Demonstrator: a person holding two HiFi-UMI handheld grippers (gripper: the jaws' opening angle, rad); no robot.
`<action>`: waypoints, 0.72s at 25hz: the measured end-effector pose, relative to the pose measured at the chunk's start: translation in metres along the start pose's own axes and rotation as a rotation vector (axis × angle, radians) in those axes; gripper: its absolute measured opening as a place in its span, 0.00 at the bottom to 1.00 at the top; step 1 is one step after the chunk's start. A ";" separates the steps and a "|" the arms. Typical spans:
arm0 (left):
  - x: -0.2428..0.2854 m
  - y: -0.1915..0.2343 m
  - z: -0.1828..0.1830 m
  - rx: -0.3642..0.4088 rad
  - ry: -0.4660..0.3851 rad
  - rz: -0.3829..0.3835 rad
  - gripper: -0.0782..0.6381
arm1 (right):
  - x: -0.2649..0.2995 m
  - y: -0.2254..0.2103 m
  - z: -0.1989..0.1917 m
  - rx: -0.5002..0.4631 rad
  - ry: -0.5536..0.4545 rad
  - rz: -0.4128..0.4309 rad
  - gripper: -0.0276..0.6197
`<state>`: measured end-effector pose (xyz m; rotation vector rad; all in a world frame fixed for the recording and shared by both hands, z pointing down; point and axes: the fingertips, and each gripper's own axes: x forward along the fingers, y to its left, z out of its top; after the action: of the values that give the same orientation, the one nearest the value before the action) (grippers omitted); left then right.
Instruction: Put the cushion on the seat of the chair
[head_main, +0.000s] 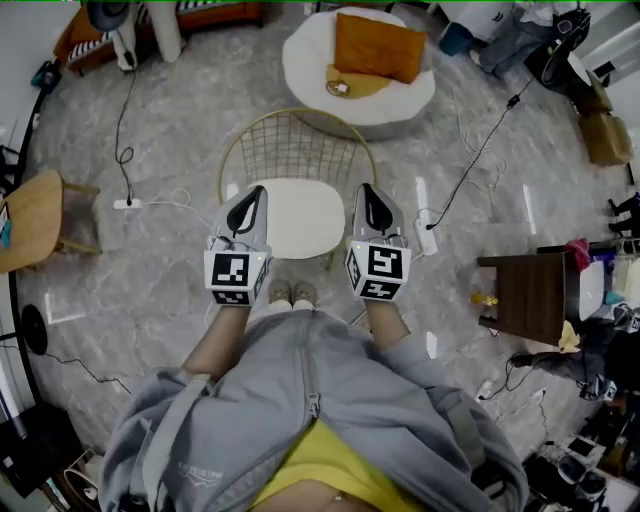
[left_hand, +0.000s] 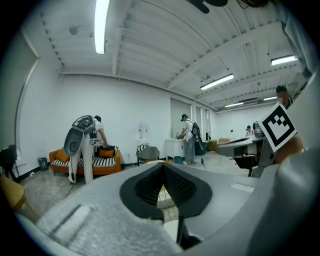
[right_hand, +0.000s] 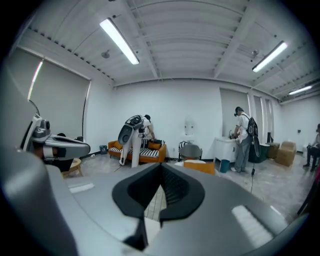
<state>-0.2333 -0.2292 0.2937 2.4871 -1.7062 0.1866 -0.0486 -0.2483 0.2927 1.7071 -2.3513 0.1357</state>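
Note:
The orange cushion (head_main: 378, 47) leans on a round white armchair (head_main: 415, 95) at the far side of the floor, and shows past the jaws in the right gripper view (right_hand: 199, 166). Between it and me stands the chair (head_main: 298, 150) with a gold wire back and a bare white seat (head_main: 300, 218). My left gripper (head_main: 258, 192) hovers over the seat's left edge and my right gripper (head_main: 368, 192) over its right edge. Both point roughly level toward the chair back. Each is shut with nothing held, as the left gripper view (left_hand: 162, 167) and right gripper view (right_hand: 161, 170) show.
A wooden chair (head_main: 35, 220) stands at the left and a dark side table (head_main: 530, 295) at the right. Power strips and cables (head_main: 130, 203) lie on the marble floor on both sides of the wire chair. A striped orange sofa (right_hand: 137, 152) and people (right_hand: 242, 137) are farther back.

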 end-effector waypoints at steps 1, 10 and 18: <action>-0.005 0.000 0.013 0.001 -0.028 0.008 0.12 | -0.005 0.004 0.013 -0.017 -0.027 0.006 0.04; -0.036 -0.008 0.094 0.034 -0.181 0.036 0.12 | -0.043 0.019 0.081 -0.038 -0.185 0.034 0.04; -0.032 -0.011 0.092 0.031 -0.172 0.036 0.12 | -0.039 0.018 0.080 -0.010 -0.172 0.058 0.04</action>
<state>-0.2315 -0.2115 0.1974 2.5628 -1.8262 0.0012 -0.0648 -0.2231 0.2066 1.7089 -2.5208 -0.0140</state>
